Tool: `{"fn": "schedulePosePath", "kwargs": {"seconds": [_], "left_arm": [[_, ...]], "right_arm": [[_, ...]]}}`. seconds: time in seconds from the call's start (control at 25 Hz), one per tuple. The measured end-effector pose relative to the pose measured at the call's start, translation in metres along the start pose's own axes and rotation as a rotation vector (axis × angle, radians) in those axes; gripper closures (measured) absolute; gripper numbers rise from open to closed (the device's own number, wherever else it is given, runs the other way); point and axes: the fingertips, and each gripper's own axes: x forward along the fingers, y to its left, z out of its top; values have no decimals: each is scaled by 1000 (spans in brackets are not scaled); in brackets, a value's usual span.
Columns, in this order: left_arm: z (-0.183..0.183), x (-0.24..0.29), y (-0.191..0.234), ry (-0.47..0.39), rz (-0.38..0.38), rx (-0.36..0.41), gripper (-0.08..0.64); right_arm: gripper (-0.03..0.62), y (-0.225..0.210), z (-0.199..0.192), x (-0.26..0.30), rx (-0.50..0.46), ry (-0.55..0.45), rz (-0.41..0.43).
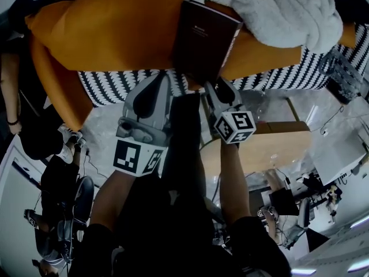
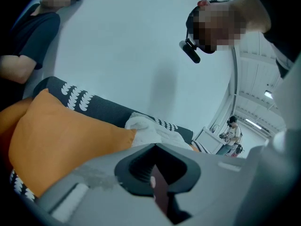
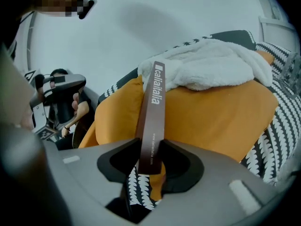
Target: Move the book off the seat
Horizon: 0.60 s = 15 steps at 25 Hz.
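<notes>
My right gripper (image 1: 212, 86) is shut on the bottom end of a dark brown book (image 1: 203, 36) and holds it upright in front of the orange cushion (image 1: 115, 22). In the right gripper view the book's spine (image 3: 154, 107), printed in white, stands between the jaws of the right gripper (image 3: 151, 157), with a pad against each side. My left gripper (image 1: 165, 78) sits just left of the book's lower corner. In the left gripper view a thin brown strip (image 2: 160, 192) shows in the slot of the left gripper (image 2: 157, 173). Whether those jaws press on it is unclear.
A white fleece blanket (image 1: 277, 10) lies over the orange cushion on the black-and-white patterned seat (image 1: 115, 84). A low wooden table (image 1: 277, 146) stands to the right of my arms. A person (image 1: 34, 137) sits to the left, and another person (image 2: 233, 132) stands far off.
</notes>
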Motion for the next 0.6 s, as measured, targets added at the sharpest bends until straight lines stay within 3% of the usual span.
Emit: {"fn": "schedulePosePath", "kwargs": {"seconds": [0.6], "left_arm": [[31,-23,-3,-38,-13,9,554]], "right_arm": [[439,22,3,-25,43,-17,-80]]}}
